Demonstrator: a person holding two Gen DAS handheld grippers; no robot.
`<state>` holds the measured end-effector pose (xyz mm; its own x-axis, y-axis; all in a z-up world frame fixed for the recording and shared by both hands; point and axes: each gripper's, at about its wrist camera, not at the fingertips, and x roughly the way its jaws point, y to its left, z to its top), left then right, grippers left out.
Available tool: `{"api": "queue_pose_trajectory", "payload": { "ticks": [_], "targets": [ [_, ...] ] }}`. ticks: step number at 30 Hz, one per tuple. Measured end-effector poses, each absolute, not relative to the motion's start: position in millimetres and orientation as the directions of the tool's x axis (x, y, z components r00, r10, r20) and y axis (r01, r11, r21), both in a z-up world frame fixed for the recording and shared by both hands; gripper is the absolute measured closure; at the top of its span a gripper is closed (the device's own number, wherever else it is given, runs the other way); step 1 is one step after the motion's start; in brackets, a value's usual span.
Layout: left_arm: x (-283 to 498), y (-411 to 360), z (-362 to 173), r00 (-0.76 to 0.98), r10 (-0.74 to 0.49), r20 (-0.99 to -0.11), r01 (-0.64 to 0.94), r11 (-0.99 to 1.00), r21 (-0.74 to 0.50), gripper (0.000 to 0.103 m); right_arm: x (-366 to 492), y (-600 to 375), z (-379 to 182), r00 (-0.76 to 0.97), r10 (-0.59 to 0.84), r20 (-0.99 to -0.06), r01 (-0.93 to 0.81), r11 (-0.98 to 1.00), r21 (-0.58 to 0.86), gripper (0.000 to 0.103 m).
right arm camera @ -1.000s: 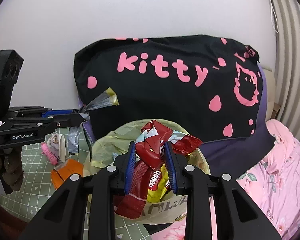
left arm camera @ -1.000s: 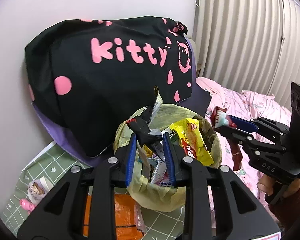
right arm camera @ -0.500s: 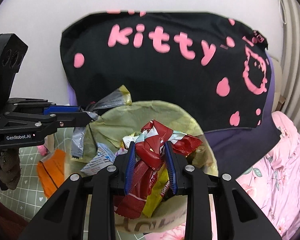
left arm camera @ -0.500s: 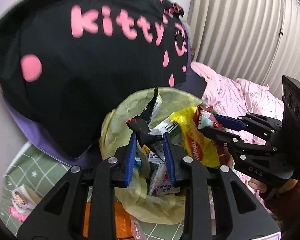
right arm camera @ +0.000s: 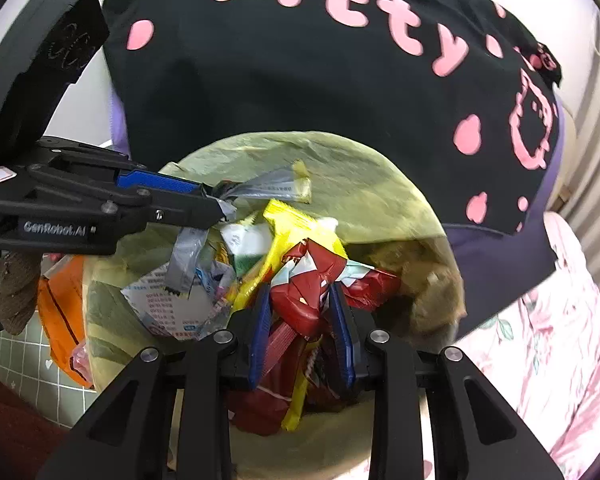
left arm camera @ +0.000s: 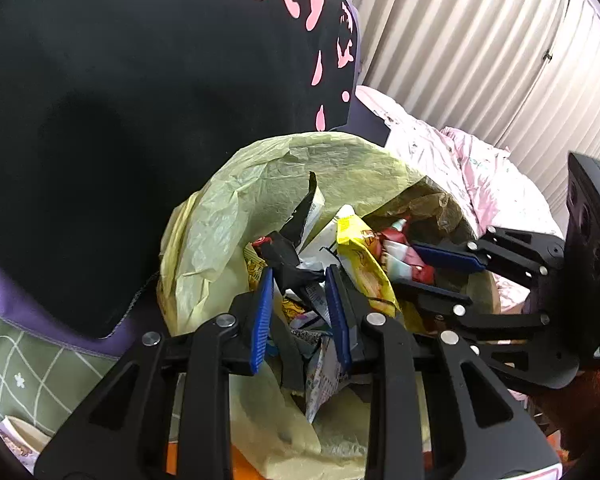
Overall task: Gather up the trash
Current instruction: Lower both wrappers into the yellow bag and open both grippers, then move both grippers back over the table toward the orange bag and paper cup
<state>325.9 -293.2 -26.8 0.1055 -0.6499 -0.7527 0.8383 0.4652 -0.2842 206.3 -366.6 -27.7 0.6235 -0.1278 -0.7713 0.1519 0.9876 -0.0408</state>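
A: Both tools are over the trash bag now. The left tool (left arm camera: 300, 296) sits low centre in its own view, its blue pads clamped on a black and silver wrapper (left arm camera: 288, 256) that juts up over the yellow-green trash bag (left arm camera: 260, 184).

B: And from the other camera that left tool (right arm camera: 216, 204) comes in from the left edge, the grey foil wrapper (right arm camera: 268, 188) pinched at its tip, right above the bag's mouth (right arm camera: 380, 168).

A: The right tool (right arm camera: 300, 320), bottom centre, is partly closed on a crumpled red wrapper (right arm camera: 304, 292), which touches both pads. A yellow wrapper (right arm camera: 288, 224) lies in the bag just behind it.

B: In the left view the right tool (left arm camera: 436, 276) reaches in from the right, with the red wrapper (left arm camera: 400, 252) at its tip inside the bag's rim.

A: Behind the bag, a black pillow with pink "kitty" lettering (right arm camera: 340, 60). Pink bedding (left arm camera: 460, 168) at right, green checked sheet (left arm camera: 28, 368) lower left.

B: A gloved hand (right arm camera: 8, 288) grips the left tool's handle.
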Motion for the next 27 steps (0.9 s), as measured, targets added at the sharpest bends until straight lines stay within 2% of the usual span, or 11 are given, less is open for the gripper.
{"api": "queue_pose_trajectory", "payload": {
  "ticks": [4,10,11,12,13,19,27],
  "targets": [
    [324,-293,-29,0.081,-0.659,-0.748,0.83,0.46,-0.315,0.078,197,-370,-26,0.629,-0.13,-0.766,0.189,0.982,-0.011,0.075],
    [322,-279,-18,0.06,-0.69,-0.721,0.81,0.456,-0.369,0.071,188,-370,-22,0.656,-0.144,-0.741,0.223,0.975,0.008,0.074],
    [322,-274,-14,0.059,-0.702,-0.709,0.802,0.456,-0.385,0.068,187,-369,-21,0.658,-0.152,-0.737,0.227,0.974,0.002,0.073],
    [324,-267,-9,0.067,-0.715,-0.696,0.792,0.462,-0.399,0.065,187,-368,-20,0.656,-0.153,-0.739,0.228,0.974,0.001,0.063],
    [325,-262,-5,0.082,-0.724,-0.685,0.784,0.471,-0.404,0.062,188,-367,-20,0.652,-0.149,-0.743,0.225,0.974,0.001,0.058],
    [319,-213,22,0.235,-0.741,-0.63,0.739,0.557,-0.379,0.06,179,-355,-1,0.698,-0.162,-0.697,0.21,0.978,-0.017,0.057],
    [322,-116,20,0.49,-0.65,-0.58,0.578,0.741,-0.342,0.06,174,-329,20,0.755,-0.131,-0.643,0.167,0.986,-0.005,0.057]
  ]
}}
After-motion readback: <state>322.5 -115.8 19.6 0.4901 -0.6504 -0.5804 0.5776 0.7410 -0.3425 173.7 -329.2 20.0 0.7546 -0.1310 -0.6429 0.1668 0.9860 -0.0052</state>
